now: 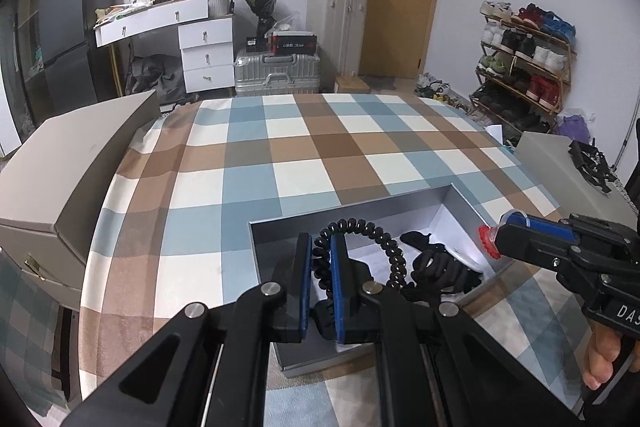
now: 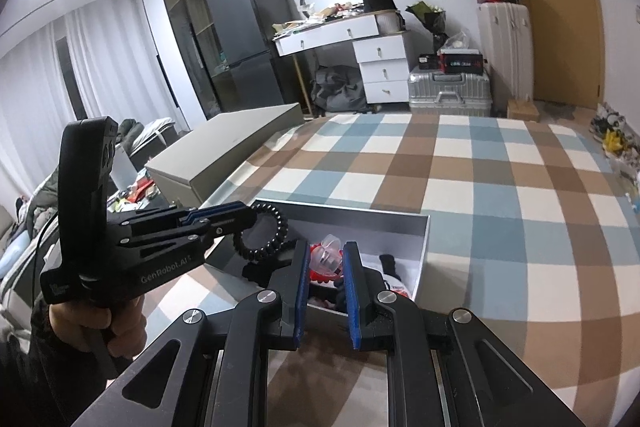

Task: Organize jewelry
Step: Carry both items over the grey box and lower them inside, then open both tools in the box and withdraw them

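**Two pieces held over the box**

Our left hand-held gripper (image 1: 320, 259) is clamped on a black spiral hair tie (image 1: 360, 251) above the open grey box (image 1: 352, 215) on the checked bed (image 1: 280, 147). Our right hand-held gripper (image 2: 327, 267) pinches a clear-and-red clip (image 2: 326, 259) over the same box. We judge both should be lowered well inside the walls, clear of the black items (image 1: 436, 267) already there, then released gently. Readable writing: "GenRobot.AI" on the left tool's body; "DAS" on the right one's.

Open box (image 1: 464, 201) on bed (image 1: 280, 147); suitcases (image 1: 276, 75) beyond, shoe rack (image 1: 524, 67) right.
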